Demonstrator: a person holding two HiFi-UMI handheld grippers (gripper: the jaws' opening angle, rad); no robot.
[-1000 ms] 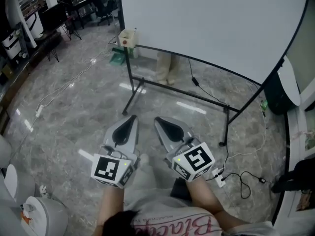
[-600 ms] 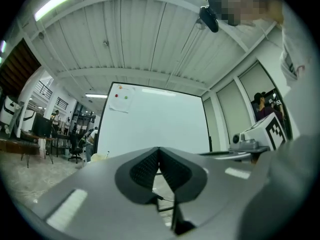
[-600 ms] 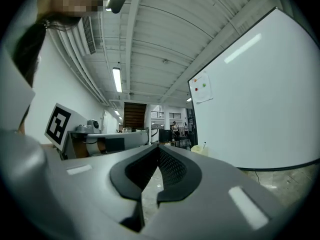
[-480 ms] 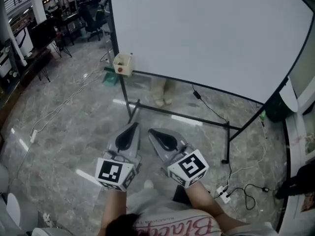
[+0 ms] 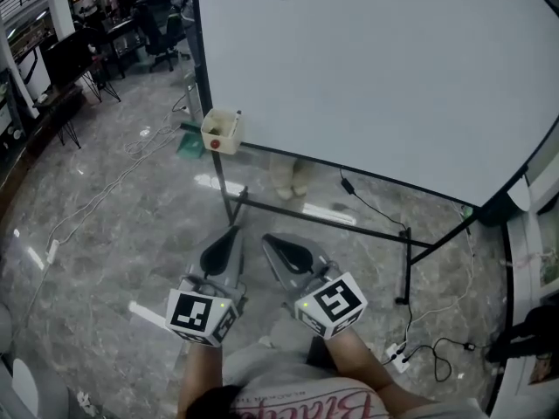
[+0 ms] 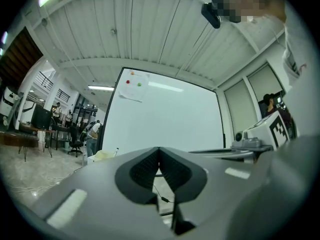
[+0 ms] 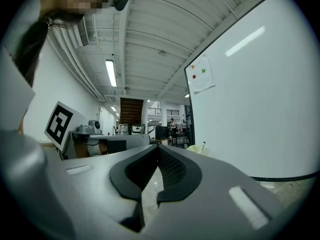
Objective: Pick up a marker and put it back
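Note:
A small cream holder box (image 5: 220, 132) hangs at the left end of the big whiteboard (image 5: 376, 68). A marker (image 7: 202, 145) stands up out of the box; it also shows as a thin marker (image 6: 116, 151) in the left gripper view. My left gripper (image 5: 229, 234) and right gripper (image 5: 272, 243) are side by side low in the head view, well short of the box, both pointing towards the board. Both are shut with nothing between the jaws. The left gripper (image 6: 159, 151) and the right gripper (image 7: 159, 151) each have their pads meeting at the tip.
The whiteboard stands on a black frame with floor legs (image 5: 234, 201). A person's feet (image 5: 288, 177) show behind it. Cables and a power strip (image 5: 397, 356) lie on the floor at the right. Desks and chairs (image 5: 131, 33) fill the back left. A paper sheet (image 6: 132, 86) with magnets hangs on the board.
The whiteboard and the holder box have come closer and lower in the head view. Both grippers stay shut, side by side and empty.

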